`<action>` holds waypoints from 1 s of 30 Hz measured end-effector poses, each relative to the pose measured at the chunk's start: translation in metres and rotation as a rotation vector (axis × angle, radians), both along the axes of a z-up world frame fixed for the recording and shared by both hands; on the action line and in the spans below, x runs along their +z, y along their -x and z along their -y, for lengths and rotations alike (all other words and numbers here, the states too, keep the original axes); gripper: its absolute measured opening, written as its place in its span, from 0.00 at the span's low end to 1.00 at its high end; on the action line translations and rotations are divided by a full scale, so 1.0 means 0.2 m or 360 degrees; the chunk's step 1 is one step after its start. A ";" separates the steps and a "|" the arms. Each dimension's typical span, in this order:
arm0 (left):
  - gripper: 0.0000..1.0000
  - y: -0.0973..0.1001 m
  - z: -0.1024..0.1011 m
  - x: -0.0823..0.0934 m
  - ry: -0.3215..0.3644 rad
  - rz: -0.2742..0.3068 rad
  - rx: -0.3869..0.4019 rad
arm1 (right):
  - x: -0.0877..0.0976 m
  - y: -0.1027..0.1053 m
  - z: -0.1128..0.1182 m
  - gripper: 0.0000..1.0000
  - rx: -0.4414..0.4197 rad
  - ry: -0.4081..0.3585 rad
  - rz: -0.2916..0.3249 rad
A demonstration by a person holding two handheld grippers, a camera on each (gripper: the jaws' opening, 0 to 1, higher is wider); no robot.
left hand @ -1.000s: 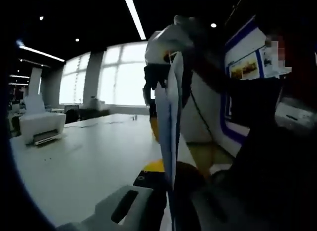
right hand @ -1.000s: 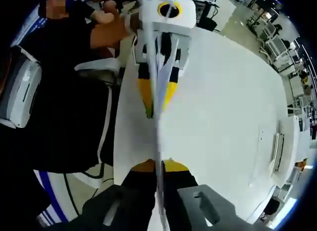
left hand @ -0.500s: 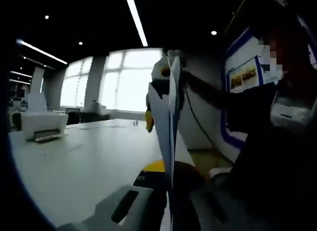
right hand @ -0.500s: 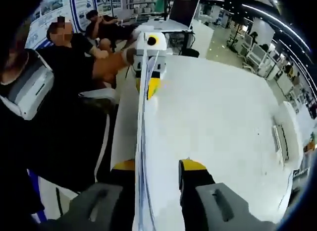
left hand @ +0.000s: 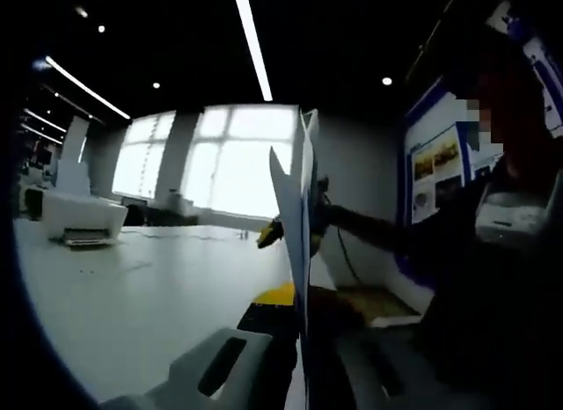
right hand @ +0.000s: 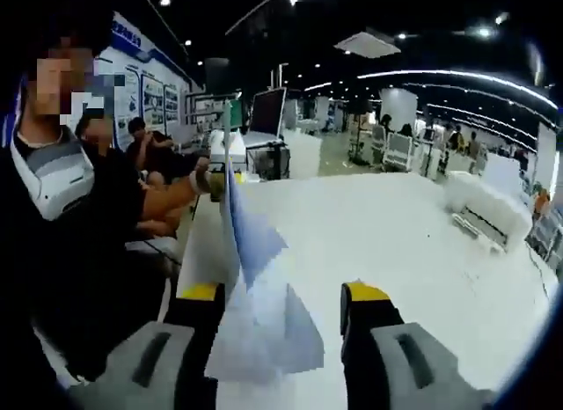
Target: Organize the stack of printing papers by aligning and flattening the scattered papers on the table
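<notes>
Two claws, one job unfinished: left claw [left hand: 299, 340] clamps the papers [left hand: 297, 208] upright above the counter [left hand: 132, 287]; right claw [right hand: 280, 313] gapes around uneven sheets, aligning and flattening remain

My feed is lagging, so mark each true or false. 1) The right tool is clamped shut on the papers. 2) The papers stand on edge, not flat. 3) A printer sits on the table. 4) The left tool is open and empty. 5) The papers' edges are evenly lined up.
1) False. The right tool is open; the papers lean against one jaw with a gap to the other.
2) True. The papers rise upright from the table.
3) True. A white printer sits at the far side.
4) False. The left tool is shut on the papers.
5) False. Sheets fan apart with corners sticking out unevenly.
</notes>
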State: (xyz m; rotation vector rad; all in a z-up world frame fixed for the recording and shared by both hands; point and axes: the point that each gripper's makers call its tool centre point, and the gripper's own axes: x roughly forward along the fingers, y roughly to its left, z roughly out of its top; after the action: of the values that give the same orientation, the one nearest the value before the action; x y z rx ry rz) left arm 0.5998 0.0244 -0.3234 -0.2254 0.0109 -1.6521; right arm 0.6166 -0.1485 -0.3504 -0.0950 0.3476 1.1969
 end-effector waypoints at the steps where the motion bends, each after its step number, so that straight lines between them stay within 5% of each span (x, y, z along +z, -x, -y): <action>1: 0.05 0.00 0.00 0.00 0.0006 -0.0001 0.0004 | -0.02 0.00 0.00 0.45 -0.0016 -0.0068 -0.0046; 2: 0.05 -0.01 0.00 0.00 0.0005 -0.0001 0.0012 | -0.04 -0.03 0.03 0.41 -0.0027 -0.0150 -0.0080; 4: 0.05 -0.02 0.00 -0.01 0.0005 -0.0023 0.0021 | -0.05 0.00 0.01 0.12 0.0041 -0.0257 -0.0084; 6: 0.05 -0.03 -0.01 -0.02 0.0009 -0.0017 0.0047 | -0.03 0.01 -0.02 0.00 0.0075 -0.0298 0.0068; 7: 0.05 -0.04 -0.02 -0.02 0.0015 -0.0029 0.0070 | -0.03 0.00 -0.02 0.00 0.0042 -0.0279 0.0124; 10: 0.05 -0.08 -0.03 -0.01 0.0008 -0.0050 0.0129 | -0.01 -0.02 -0.03 0.00 -0.0042 -0.0264 0.0004; 14: 0.05 -0.10 -0.05 0.02 -0.0007 0.0008 0.0196 | 0.16 -0.01 -0.08 0.00 -0.0050 -0.0268 0.0067; 23: 0.05 -0.09 -0.05 0.06 -0.0026 0.0056 0.0199 | 0.27 0.00 -0.10 0.00 -0.0049 -0.0229 0.0114; 25: 0.06 -0.09 -0.05 0.03 -0.0061 0.0047 0.0185 | 0.23 0.03 -0.11 0.00 0.0012 -0.0250 0.0140; 28: 0.12 -0.09 -0.02 -0.15 -0.0249 0.0008 0.0183 | 0.05 0.04 -0.11 0.14 0.0021 -0.0239 -0.0007; 30: 0.13 -0.07 0.01 -0.18 -0.0235 0.0018 0.0169 | -0.03 0.04 -0.12 0.13 0.0020 -0.0217 -0.0037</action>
State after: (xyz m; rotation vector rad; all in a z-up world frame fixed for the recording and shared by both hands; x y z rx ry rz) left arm 0.6129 0.0231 -0.3587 -0.1024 0.1100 -1.5392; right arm 0.6085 -0.1249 -0.3566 0.0354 0.2853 1.2320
